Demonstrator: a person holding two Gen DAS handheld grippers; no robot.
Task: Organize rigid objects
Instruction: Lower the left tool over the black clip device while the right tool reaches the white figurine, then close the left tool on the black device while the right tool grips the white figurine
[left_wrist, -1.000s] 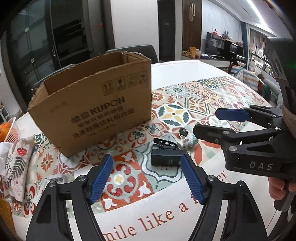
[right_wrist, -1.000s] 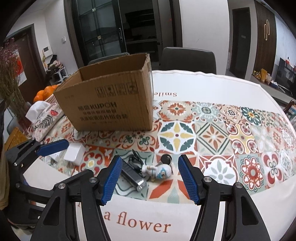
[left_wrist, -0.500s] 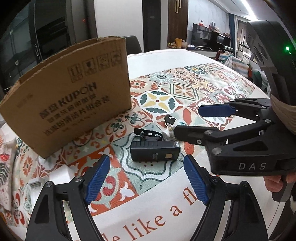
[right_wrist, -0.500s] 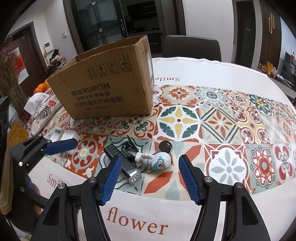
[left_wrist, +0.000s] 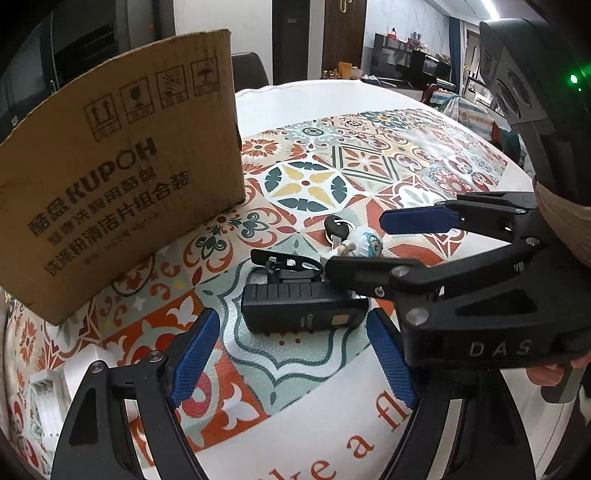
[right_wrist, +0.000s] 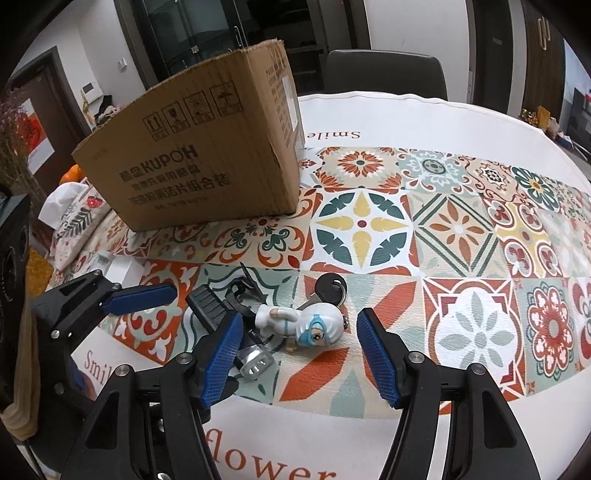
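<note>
"KUPOH" on cardboard box (left_wrist: 118, 173); "DAS" on right gripper (left_wrist: 373, 243).

Across the middle of your right wrist view runs a tile-patterned tablecloth (right_wrist: 461, 229), and a dark chair (right_wrist: 384, 74) stands behind the table at the top. At the left edge you see a floral tissue pouch (right_wrist: 74, 221) with oranges (right_wrist: 72, 173) just above it.
</note>
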